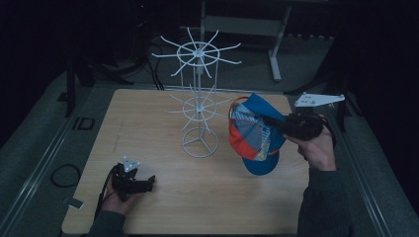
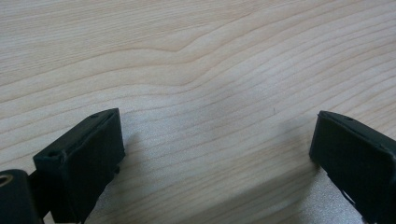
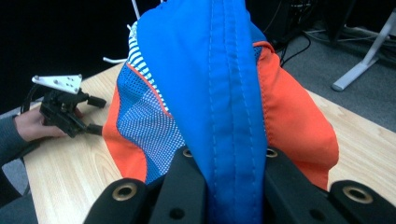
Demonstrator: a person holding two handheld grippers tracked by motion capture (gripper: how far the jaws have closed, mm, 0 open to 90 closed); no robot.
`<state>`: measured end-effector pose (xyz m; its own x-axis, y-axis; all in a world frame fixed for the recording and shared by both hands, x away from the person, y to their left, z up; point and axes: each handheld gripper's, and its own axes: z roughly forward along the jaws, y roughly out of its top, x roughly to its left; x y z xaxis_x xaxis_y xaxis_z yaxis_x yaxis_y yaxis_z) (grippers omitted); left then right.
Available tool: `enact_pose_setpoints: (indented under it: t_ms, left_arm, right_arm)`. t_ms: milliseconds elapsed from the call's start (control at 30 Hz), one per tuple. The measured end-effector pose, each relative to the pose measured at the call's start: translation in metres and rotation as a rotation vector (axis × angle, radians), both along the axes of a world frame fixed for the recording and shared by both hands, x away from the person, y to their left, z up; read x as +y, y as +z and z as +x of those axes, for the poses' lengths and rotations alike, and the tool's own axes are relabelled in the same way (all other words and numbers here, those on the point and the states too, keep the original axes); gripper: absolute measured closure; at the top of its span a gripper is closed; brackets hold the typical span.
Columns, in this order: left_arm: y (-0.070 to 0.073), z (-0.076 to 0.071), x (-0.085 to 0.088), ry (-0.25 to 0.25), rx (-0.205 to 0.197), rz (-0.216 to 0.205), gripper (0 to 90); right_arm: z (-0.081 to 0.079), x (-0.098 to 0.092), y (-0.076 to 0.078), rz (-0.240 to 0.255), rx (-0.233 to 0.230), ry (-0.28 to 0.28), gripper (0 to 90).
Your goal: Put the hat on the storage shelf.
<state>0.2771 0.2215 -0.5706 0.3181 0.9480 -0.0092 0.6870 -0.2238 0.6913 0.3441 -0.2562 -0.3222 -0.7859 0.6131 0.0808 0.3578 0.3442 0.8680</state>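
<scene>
A blue and orange cap [image 1: 253, 143] hangs above the right side of the wooden table [image 1: 148, 138], its inside turned toward the white wire rack [image 1: 199, 106]. My right gripper [image 1: 271, 121] is shut on the cap's blue fabric; in the right gripper view the jaws pinch a stitched blue fold of the cap [image 3: 224, 93], with my right gripper [image 3: 228, 182] at the bottom. My left gripper [image 1: 146, 183] rests low at the table's front left, open, with nothing between its fingers [image 2: 86, 156]; bare wood lies between them in the left gripper view [image 2: 217, 140].
The wire rack has two tiers of radiating hooks and a round base [image 1: 199, 143] at the table's centre. My left gripper [image 3: 65, 109] appears far off in the right gripper view. A metal frame leg [image 1: 275, 54] stands on the floor behind the table.
</scene>
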Motion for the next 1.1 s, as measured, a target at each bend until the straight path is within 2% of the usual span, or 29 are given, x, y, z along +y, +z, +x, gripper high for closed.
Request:
enact_pose_setpoints:
  t_ms: [633, 867, 1100]
  left_arm:
    - [0.0, 0.0, 0.0, 0.0, 0.0, 0.0, 3.1]
    - [0.0, 0.0, 0.0, 0.0, 0.0, 0.0, 3.1]
    - [0.0, 0.0, 0.0, -0.001, 0.0, 0.001, 3.1]
  right_arm:
    - [0.001, 0.001, 0.013, 0.026, -0.028, 0.005, 87.7]
    - [0.004, 0.0, 0.018, 0.059, -0.034, 0.008, 87.7]
    - [0.007, 0.0, 0.021, 0.072, -0.038, 0.009, 87.7]
